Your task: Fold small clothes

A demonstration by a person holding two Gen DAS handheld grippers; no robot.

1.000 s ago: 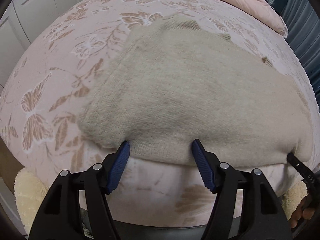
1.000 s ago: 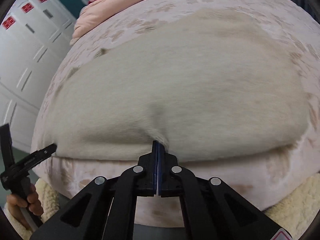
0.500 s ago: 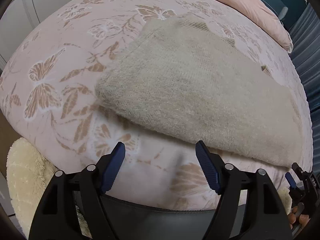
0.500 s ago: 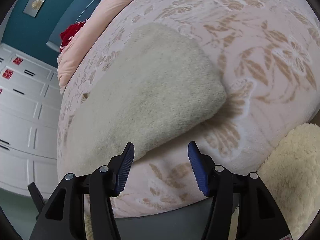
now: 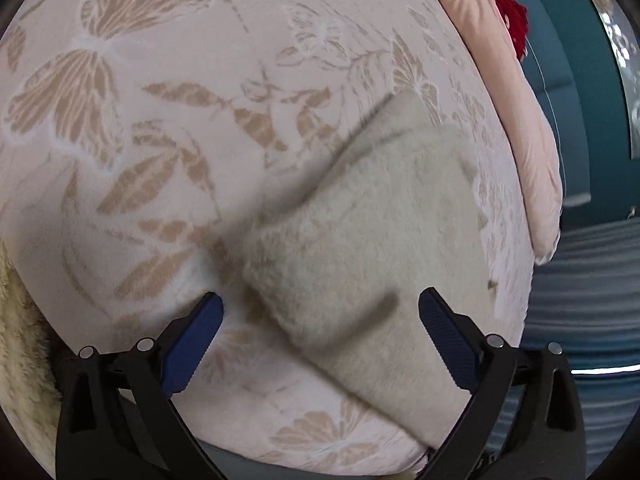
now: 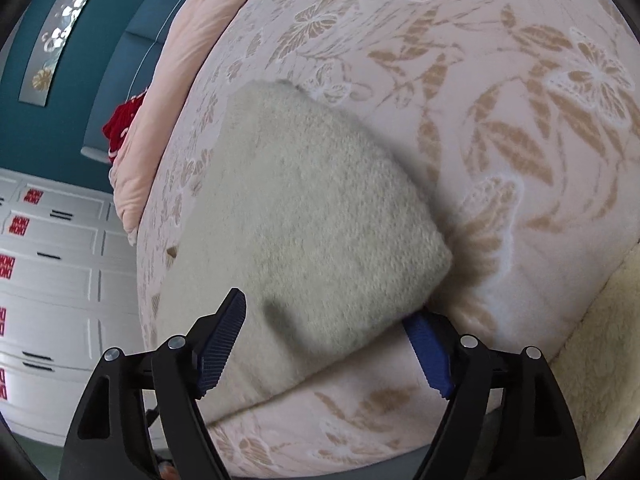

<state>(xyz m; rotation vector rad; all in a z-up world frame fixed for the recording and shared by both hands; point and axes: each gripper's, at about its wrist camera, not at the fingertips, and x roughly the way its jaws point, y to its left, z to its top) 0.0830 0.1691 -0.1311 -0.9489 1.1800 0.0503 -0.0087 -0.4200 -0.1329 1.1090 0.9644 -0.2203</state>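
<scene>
We have the knit [image 5: 360,240] lying folded on the bed [image 5: 160,160]. Both grippers' fingers are opening, pressing on nothing. From our left gripper [image 5: 320,336] its long axis runs toward 1 o'clock; from our right gripper [image 6: 328,344], toward 11. Each straddles a near corner.

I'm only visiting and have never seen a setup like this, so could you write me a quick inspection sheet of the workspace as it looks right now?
Surface: bed cover, pink with tan butterflies and leaves.
Job's things: cream knitted garment, folded, lying flat on the cover.
Clutter: red item at the bed's far end, by the pink quilt; fluffy cream throw at the bed's near edge.
Grippers: left gripper with jaws opening, a garment corner between them, unpinched; right gripper likewise opening around the other corner.
Cables: nothing seen.
Surroundings: teal wall, white drawers with red labels.
</scene>
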